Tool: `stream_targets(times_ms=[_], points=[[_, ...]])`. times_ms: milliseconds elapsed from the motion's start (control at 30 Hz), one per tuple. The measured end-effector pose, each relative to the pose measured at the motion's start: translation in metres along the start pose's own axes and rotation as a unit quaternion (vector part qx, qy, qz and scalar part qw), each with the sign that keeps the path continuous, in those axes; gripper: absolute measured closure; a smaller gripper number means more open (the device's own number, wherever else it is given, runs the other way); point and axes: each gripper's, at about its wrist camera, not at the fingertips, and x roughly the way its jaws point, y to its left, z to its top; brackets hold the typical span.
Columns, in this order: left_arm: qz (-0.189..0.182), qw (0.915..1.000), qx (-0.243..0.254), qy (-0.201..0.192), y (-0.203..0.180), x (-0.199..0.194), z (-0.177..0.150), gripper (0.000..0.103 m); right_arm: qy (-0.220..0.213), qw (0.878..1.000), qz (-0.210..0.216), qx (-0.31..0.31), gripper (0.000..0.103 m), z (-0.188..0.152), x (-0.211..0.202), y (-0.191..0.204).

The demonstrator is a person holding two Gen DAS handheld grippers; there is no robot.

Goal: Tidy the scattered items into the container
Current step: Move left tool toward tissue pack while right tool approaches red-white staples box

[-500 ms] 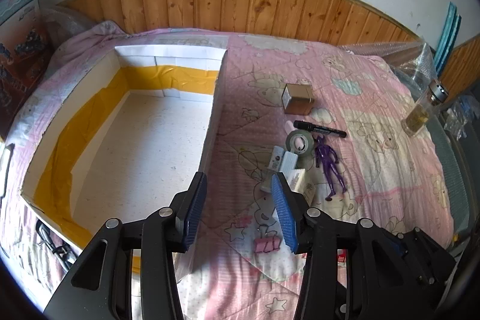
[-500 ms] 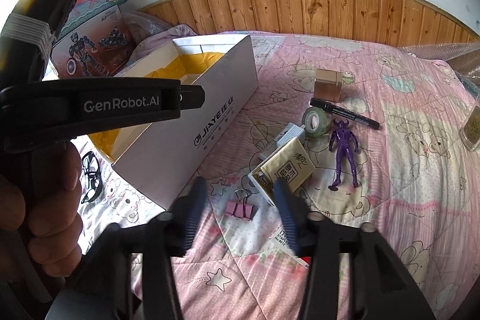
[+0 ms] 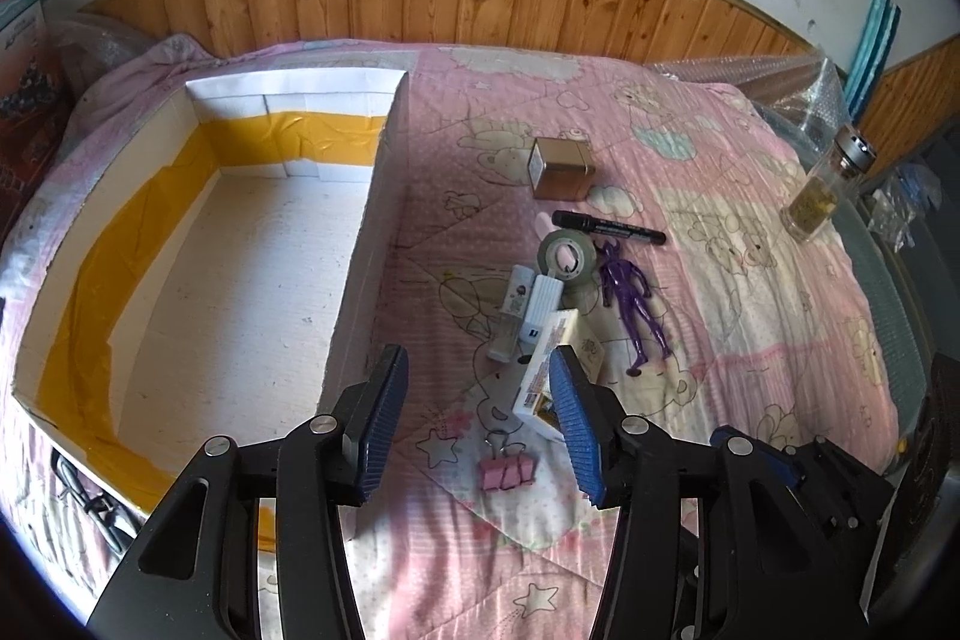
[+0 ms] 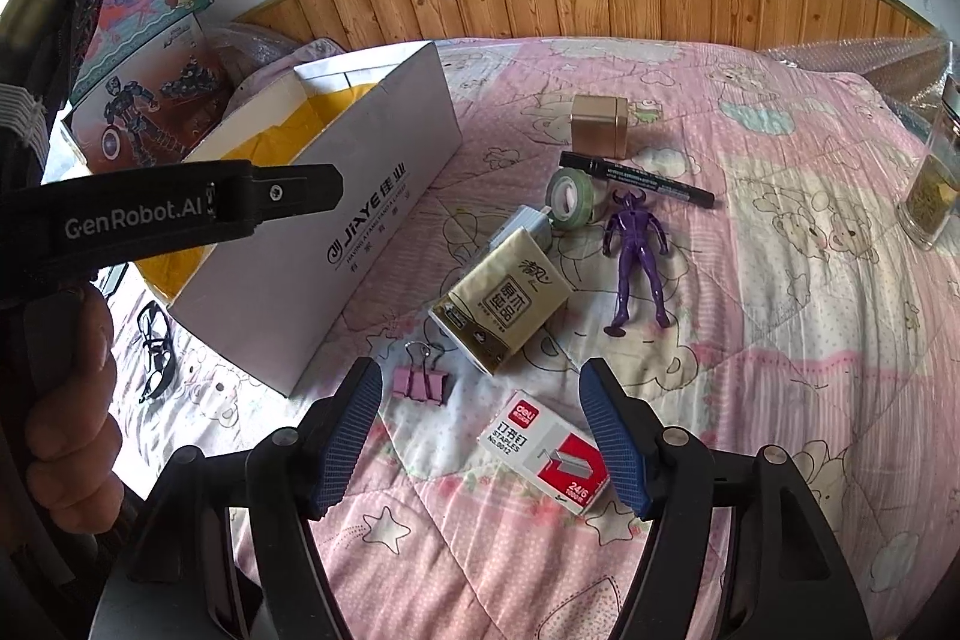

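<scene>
The white cardboard box (image 3: 240,292) lined with yellow tape lies open on the left of the pink quilt. To its right are scattered a brown cube box (image 3: 561,169), a black marker (image 3: 606,226), a tape roll (image 3: 567,259), a purple figure (image 3: 633,307), a tissue pack (image 4: 504,298) and a pink binder clip (image 3: 507,472). My left gripper (image 3: 477,364) hangs open over the quilt by the box's near corner, holding nothing. My right gripper (image 4: 480,376) stands wide open above a red-and-white staples box (image 4: 543,451), without touching it.
A glass bottle (image 3: 831,184) stands at the quilt's right edge near bubble wrap (image 3: 780,76). Black glasses (image 4: 156,352) lie beside the box's near wall. Toy cartons (image 4: 144,100) lean at the far left. A hand (image 4: 66,400) grips the left gripper's handle.
My right gripper's fingers have spread wider and it has drawn back, so the staples box now shows between them. The left gripper has barely shifted.
</scene>
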Motion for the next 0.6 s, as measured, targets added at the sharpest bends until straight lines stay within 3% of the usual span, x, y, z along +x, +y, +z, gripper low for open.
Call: stream_targets(times_ms=[233,367,600], points=[[-0.055,0.9978,-0.013,0.035,-0.004,0.023,0.001,0.051,0.048,0.998,-0.017,0.022,0.033,-0.018,0.022,-0.024],[-0.060,0.9969,0.007,0.050,-0.018,0.040,0.003,0.051,0.072,0.997,-0.019,0.037,0.033,-0.023,0.035,-0.033],[-0.072,0.9935,0.016,0.087,-0.023,0.072,-0.001,0.051,0.113,0.993,-0.026,0.008,0.033,-0.029,0.060,-0.031]])
